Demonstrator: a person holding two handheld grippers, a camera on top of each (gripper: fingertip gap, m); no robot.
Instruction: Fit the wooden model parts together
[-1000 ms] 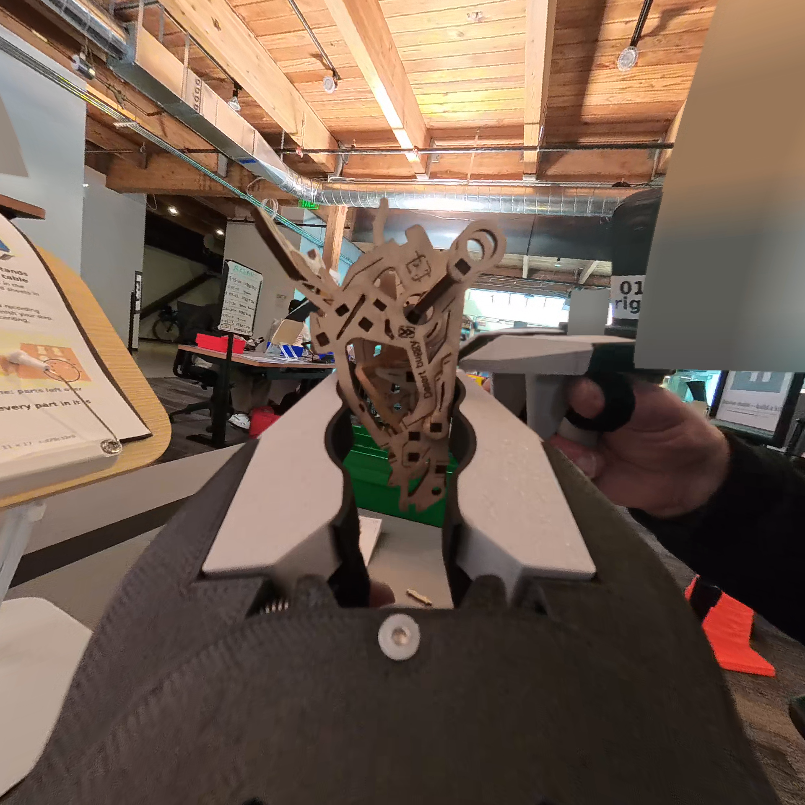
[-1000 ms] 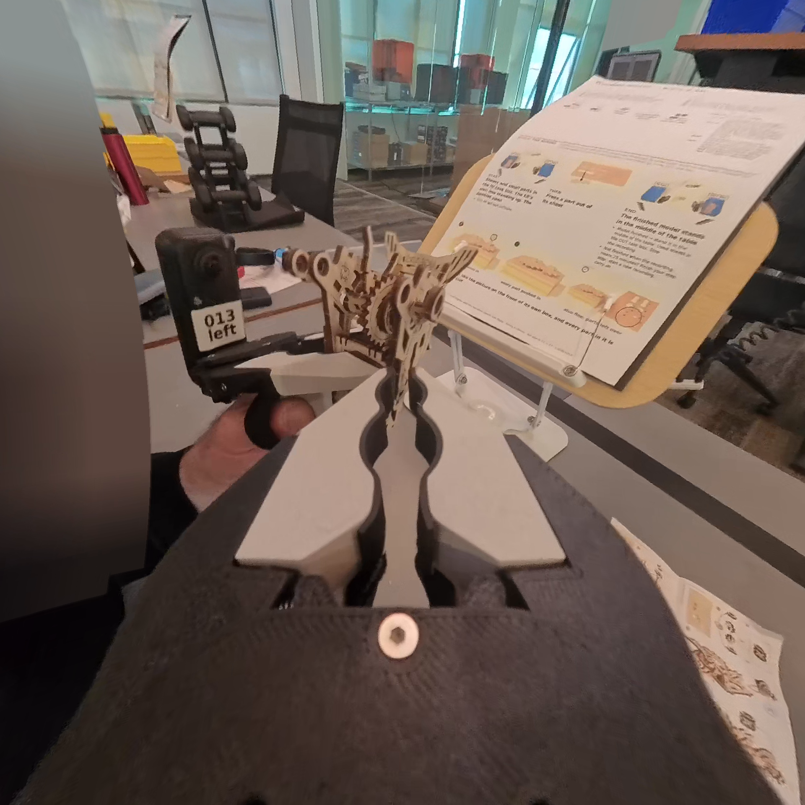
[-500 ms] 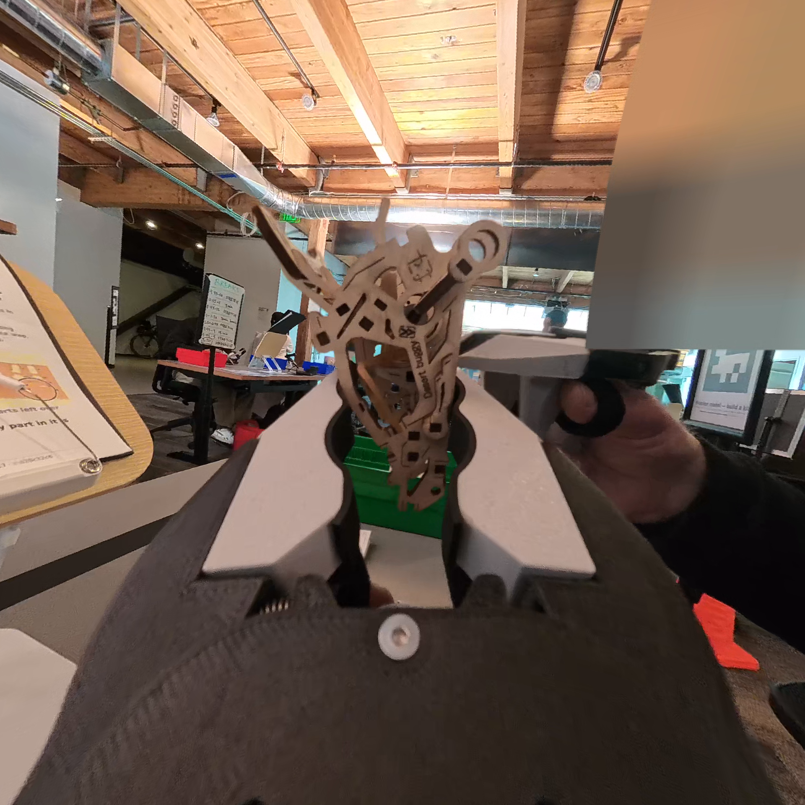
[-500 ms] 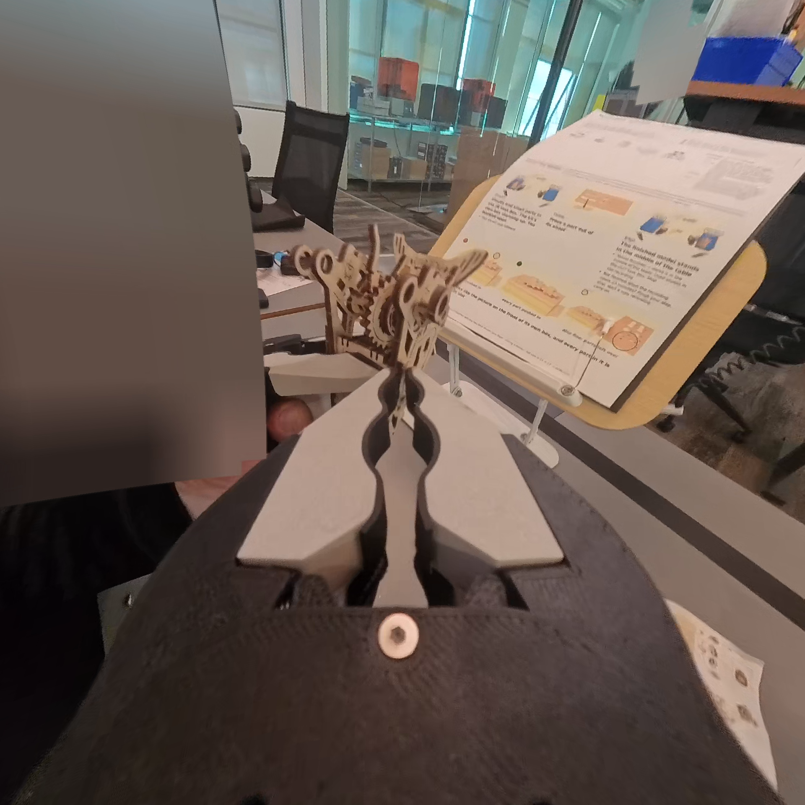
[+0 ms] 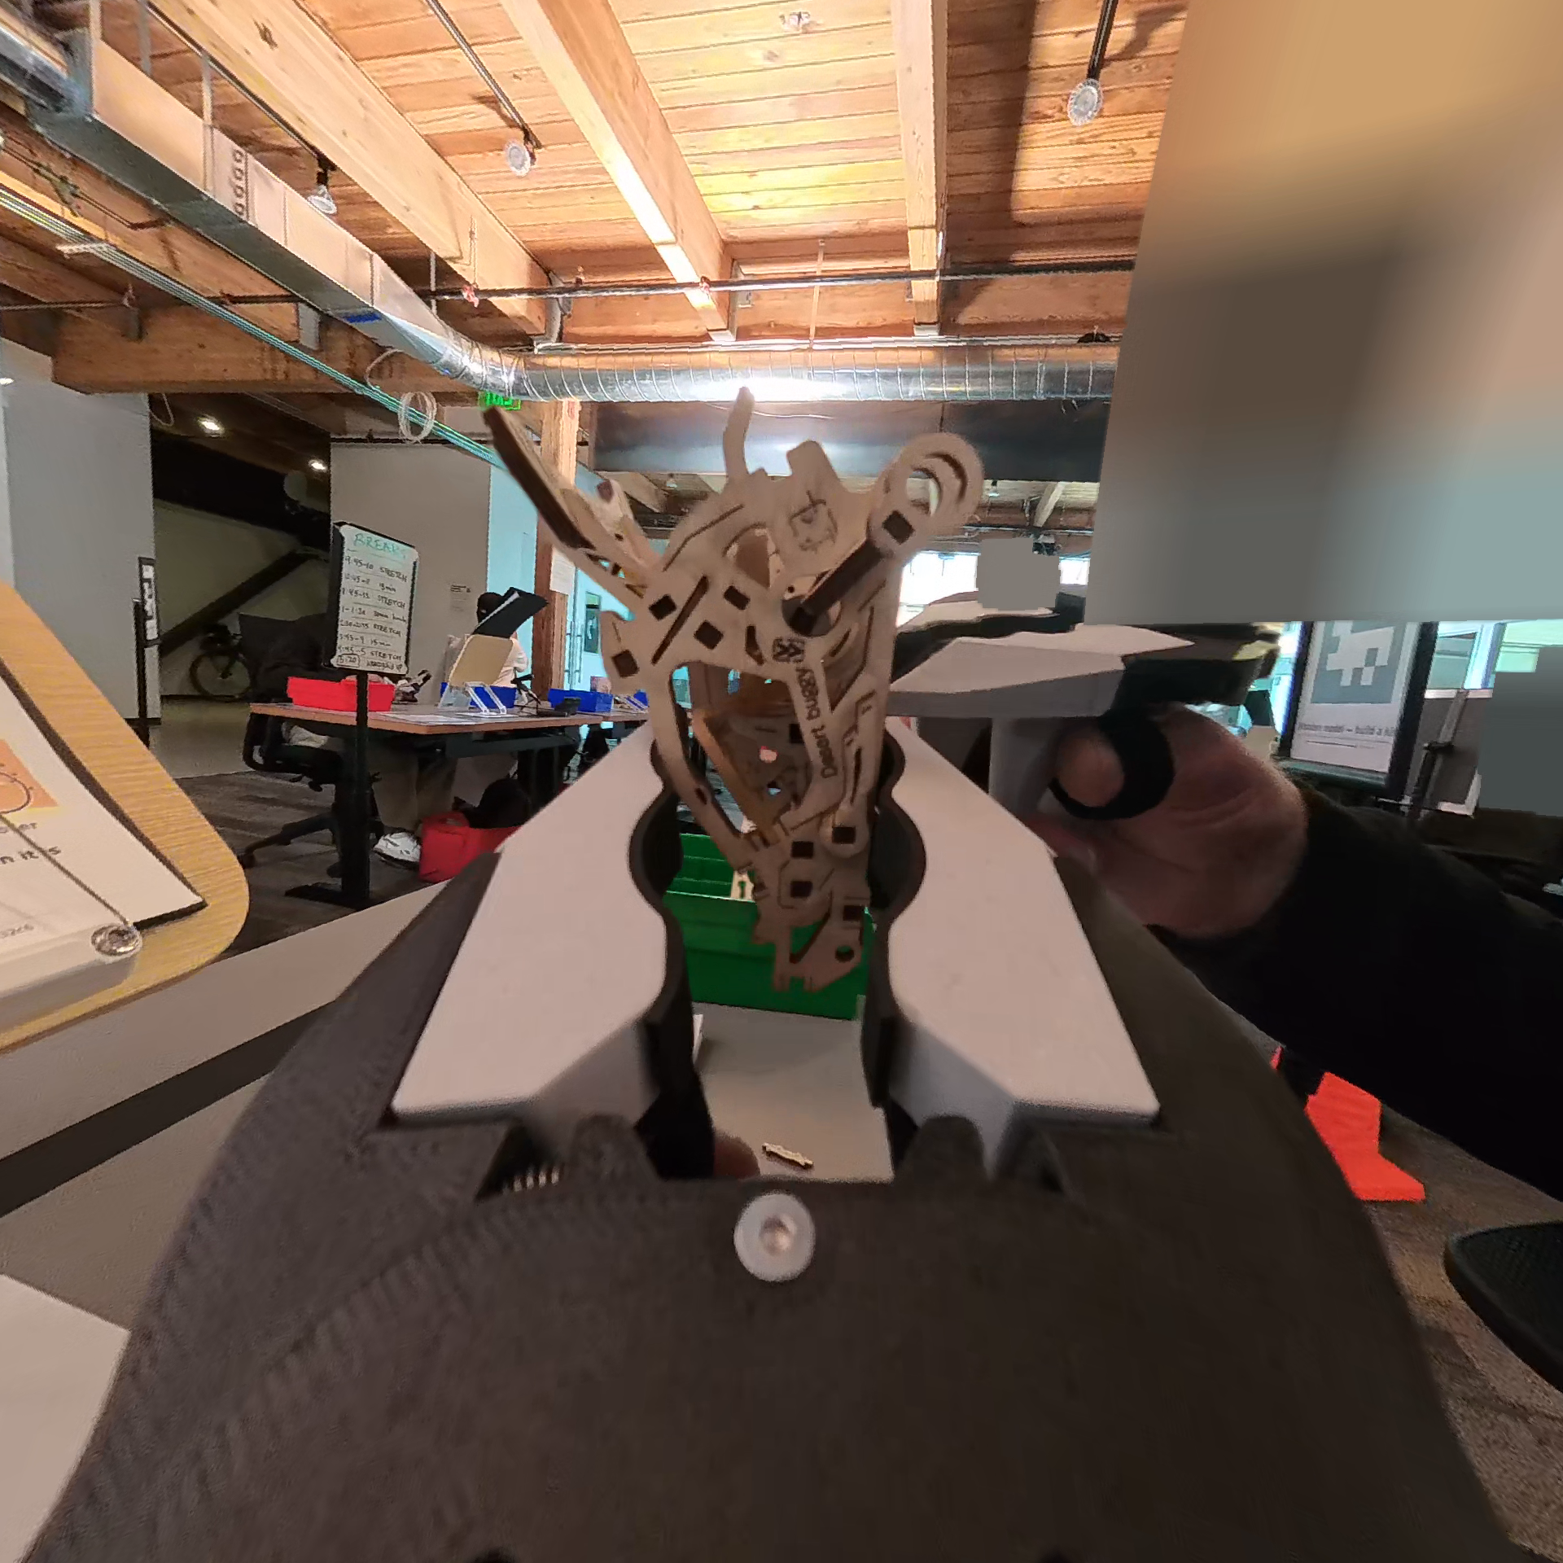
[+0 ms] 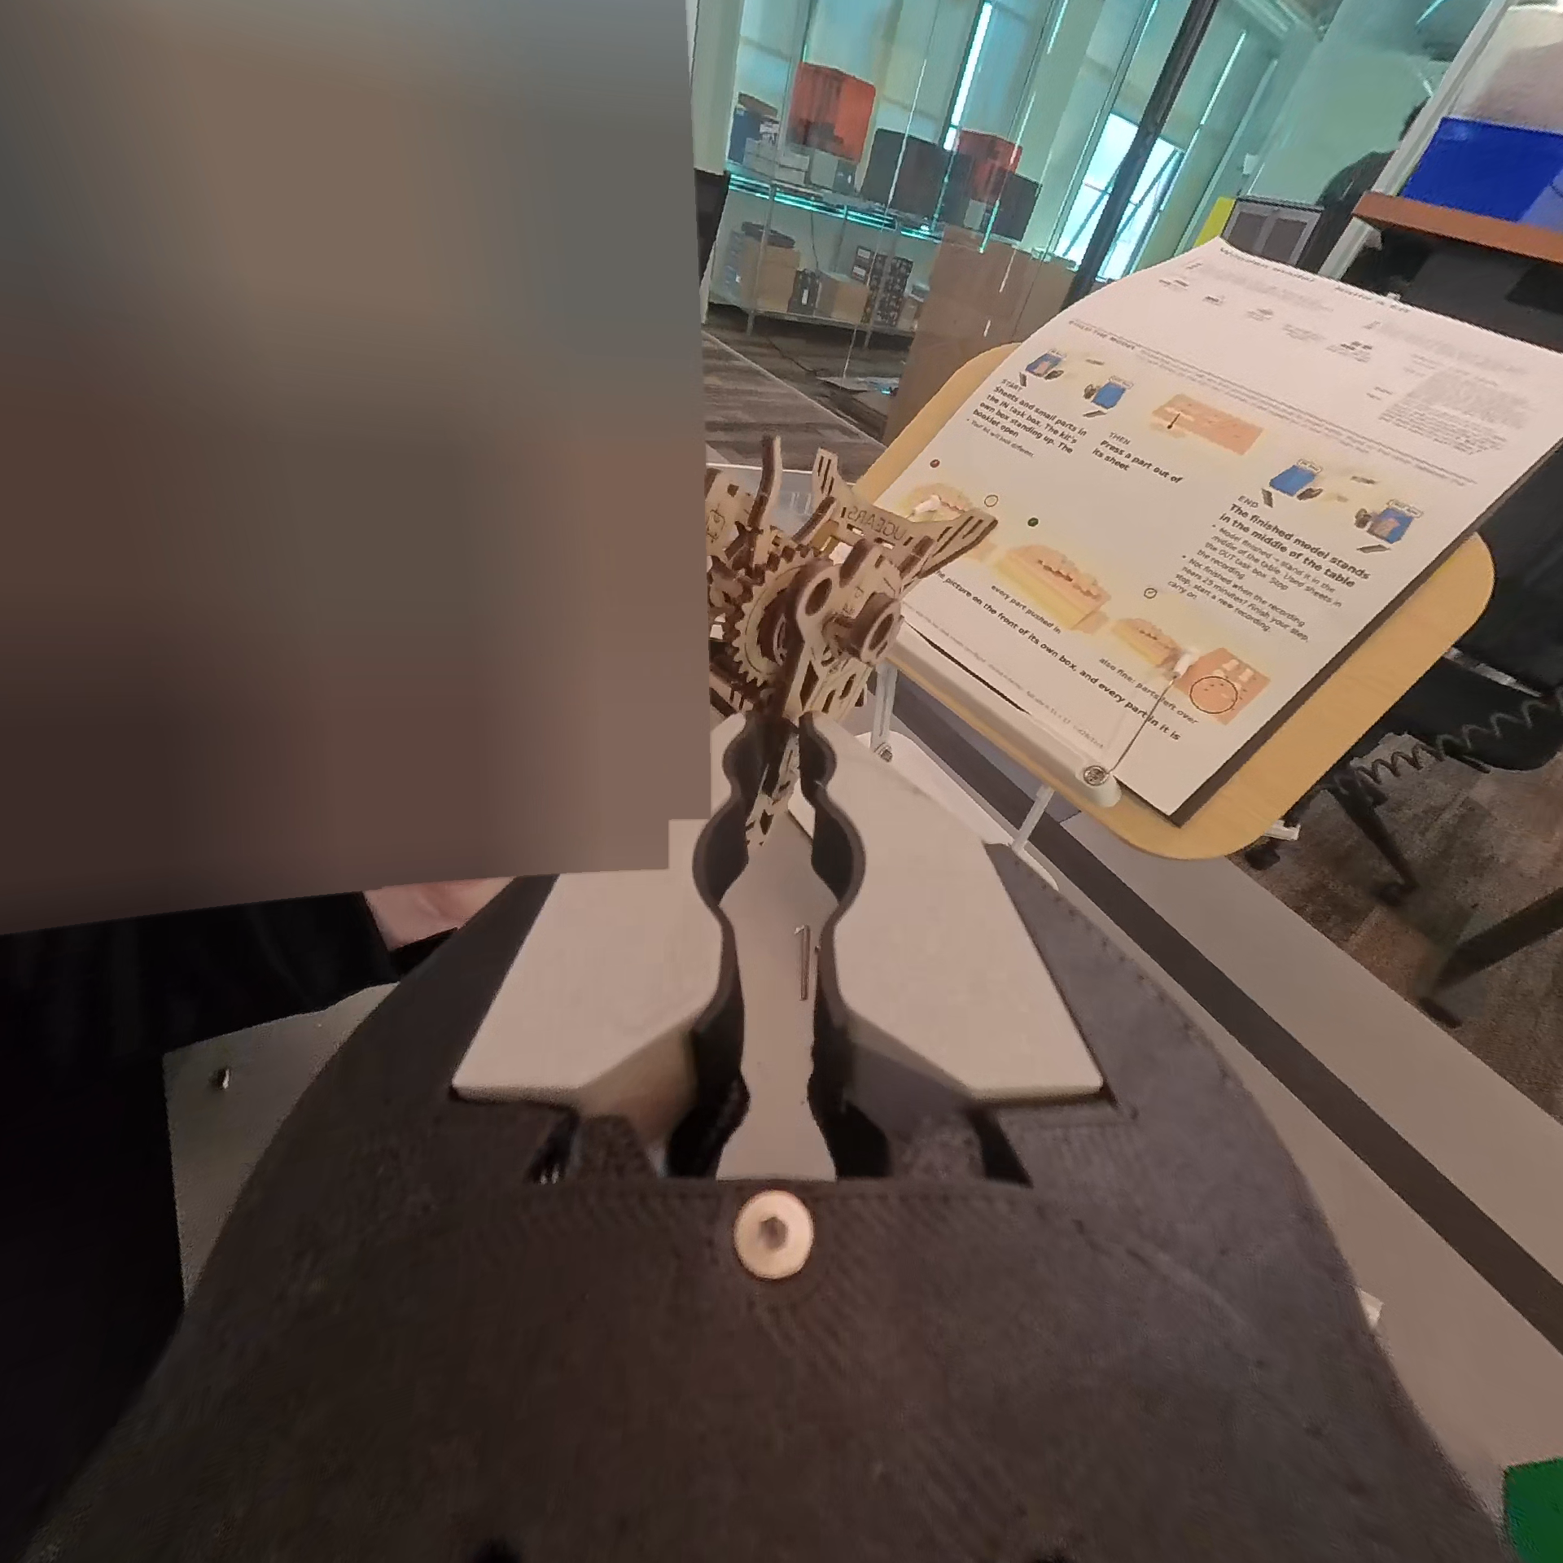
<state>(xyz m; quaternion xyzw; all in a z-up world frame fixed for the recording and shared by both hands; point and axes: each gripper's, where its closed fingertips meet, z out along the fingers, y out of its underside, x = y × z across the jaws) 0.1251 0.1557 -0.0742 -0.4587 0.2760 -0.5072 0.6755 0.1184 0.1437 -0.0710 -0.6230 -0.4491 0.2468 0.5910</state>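
Both grippers are closed on one item, the partly assembled wooden model (image 5: 765,719), which is held clear of the table (image 5: 786,1091) in the centre of both views. In the left wrist view, the left gripper (image 5: 771,761) clamps the model's flat perforated side plate across its width, both pale fingers (image 5: 592,854) bearing against the plate edges; the plate stands roughly upright and rises into the upper centre of the frame. The right gripper (image 5: 913,685) enters from the right of that frame, held by a hand (image 5: 1184,812), its tip against the model's right flank. In the right wrist view, the right gripper (image 6: 774,736) pinches a thin lower tab of the wooden model (image 6: 812,609), the jaws nearly together, with gear wheels visible above the fingertips. A green bin (image 5: 727,939) sits behind the model, centre frame. An instruction sheet on a wooden stand (image 6: 1184,541) occupies the right of the right wrist view. A small loose wooden piece (image 5: 786,1154) lies on the table between the left fingers.
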